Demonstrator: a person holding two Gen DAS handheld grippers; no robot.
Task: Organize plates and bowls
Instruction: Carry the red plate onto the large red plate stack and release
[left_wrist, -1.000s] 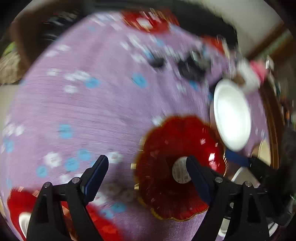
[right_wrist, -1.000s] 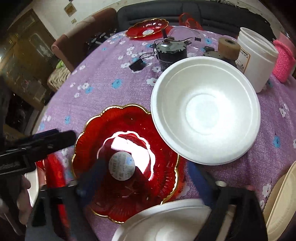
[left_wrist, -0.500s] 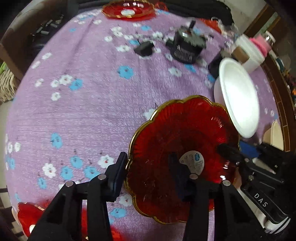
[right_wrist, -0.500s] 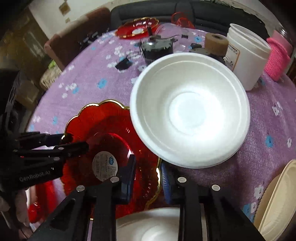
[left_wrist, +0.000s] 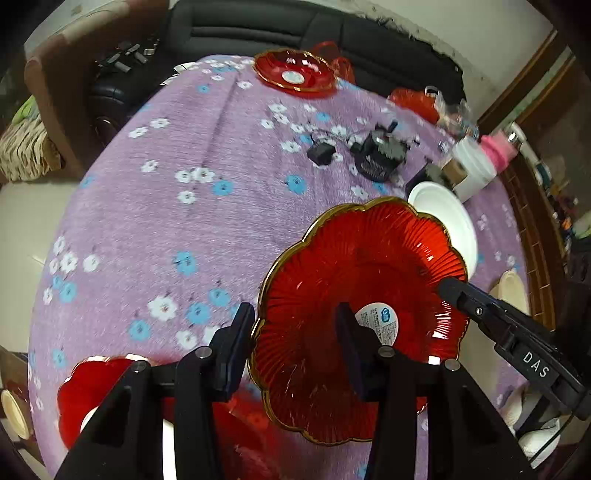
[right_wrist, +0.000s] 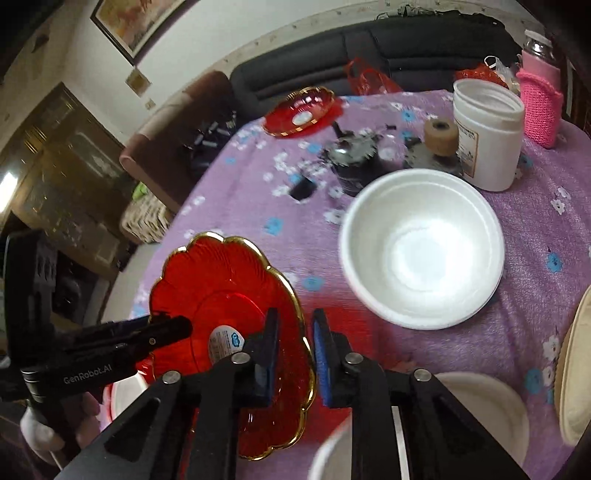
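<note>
A red glass plate with a scalloped gold rim and a white label hangs tilted above the purple flowered tablecloth. My left gripper is shut on its left rim, one finger outside and one inside the dish. In the right wrist view the same plate has its right rim between the pads of my right gripper, whose jaws are closing on it. The left gripper's tip shows across the plate. A white foam bowl sits on the cloth just right of the plate.
A second red plate lies at the far edge, a third at the near left. A black motor, tape roll, white jar and pink-sleeved bottle stand behind the bowl. White plate lies near.
Both grippers were open a second ago and have shut on opposite rims of the red plate. The plate has risen off the cloth and tilted.
</note>
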